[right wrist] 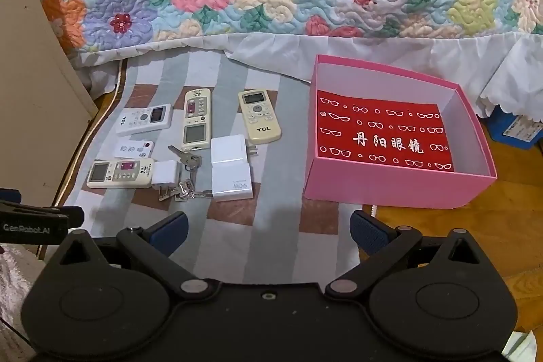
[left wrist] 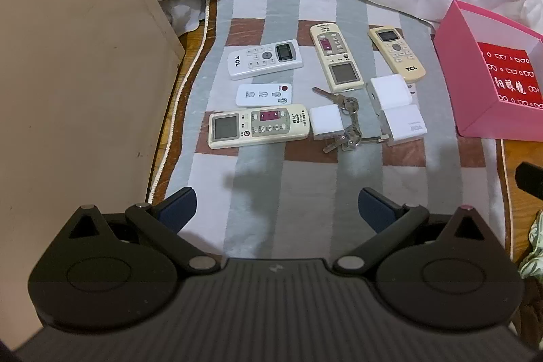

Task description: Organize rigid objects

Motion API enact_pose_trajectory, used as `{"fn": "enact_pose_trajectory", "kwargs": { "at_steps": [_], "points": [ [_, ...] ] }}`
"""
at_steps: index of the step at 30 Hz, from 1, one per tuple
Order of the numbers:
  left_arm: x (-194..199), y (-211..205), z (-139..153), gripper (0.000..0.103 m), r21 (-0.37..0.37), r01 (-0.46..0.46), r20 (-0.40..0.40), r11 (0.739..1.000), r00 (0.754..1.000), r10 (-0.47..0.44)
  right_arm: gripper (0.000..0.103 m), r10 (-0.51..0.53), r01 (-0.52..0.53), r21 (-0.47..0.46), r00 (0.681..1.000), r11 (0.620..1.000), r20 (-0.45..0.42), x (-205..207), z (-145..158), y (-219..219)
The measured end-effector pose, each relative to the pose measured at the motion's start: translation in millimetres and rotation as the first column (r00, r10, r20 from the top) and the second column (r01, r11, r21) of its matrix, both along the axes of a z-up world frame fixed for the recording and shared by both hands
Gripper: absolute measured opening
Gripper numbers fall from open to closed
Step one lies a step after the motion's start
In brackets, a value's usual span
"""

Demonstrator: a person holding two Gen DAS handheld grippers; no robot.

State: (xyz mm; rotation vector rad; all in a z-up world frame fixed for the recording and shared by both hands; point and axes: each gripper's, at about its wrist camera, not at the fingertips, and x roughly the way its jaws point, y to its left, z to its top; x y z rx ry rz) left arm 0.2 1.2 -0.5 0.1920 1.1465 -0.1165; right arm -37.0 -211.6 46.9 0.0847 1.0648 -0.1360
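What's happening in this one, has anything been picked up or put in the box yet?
Nothing yet. A person holds the left gripper and the right gripper open and empty above a striped mat. On the mat lie five remotes, among them a white TCL remote, plus white chargers and a bunch of keys. The pink box beside them holds only its red printed card.
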Motion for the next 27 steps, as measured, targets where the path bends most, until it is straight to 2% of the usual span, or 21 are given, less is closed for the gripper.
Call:
{"fn": "enact_pose_trajectory", "kwargs": {
  "at_steps": [7,15,18,22,27],
  "points": [
    [0.2,9.2,1.7,0.103,-0.010,-0.026,0.008,1.000,1.000,0.026,0.103,-0.007,0.007,0.004,1.000,1.000,-0.007,1.3,-1.3,-2.8],
    [-2.9,10.0,-0.9,0.103,0.025,-0.035,0.033,0.999,0.999,0.034,0.103,-0.013,0.013,0.000,1.000,1.000,-0.014,2.6,-3.1,-4.4],
    [-7.6,7.8,5.2,0.103,0.042,-0.018,0.073,0.999,0.997,0.015,0.103,-0.013,0.013,-0.001,1.000,1.000,-0.015,2.3,-4.5,-5.6],
    [-8.9,7.0,6.8,0.103,-0.002,-0.007,0.052,1.000,0.999,0.007,0.103,-0.012,0.012,-0.001,1.000,1.000,-0.019,2.1,-6.6,-8.3],
    [-7.3,7.6,1.2,0.103,0.004,-0.021,0.040,1.000,0.999,0.021,0.103,-0.012,0.012,-0.006,1.000,1.000,-0.026,2.7,-7.5,-5.0]
  ]
}}
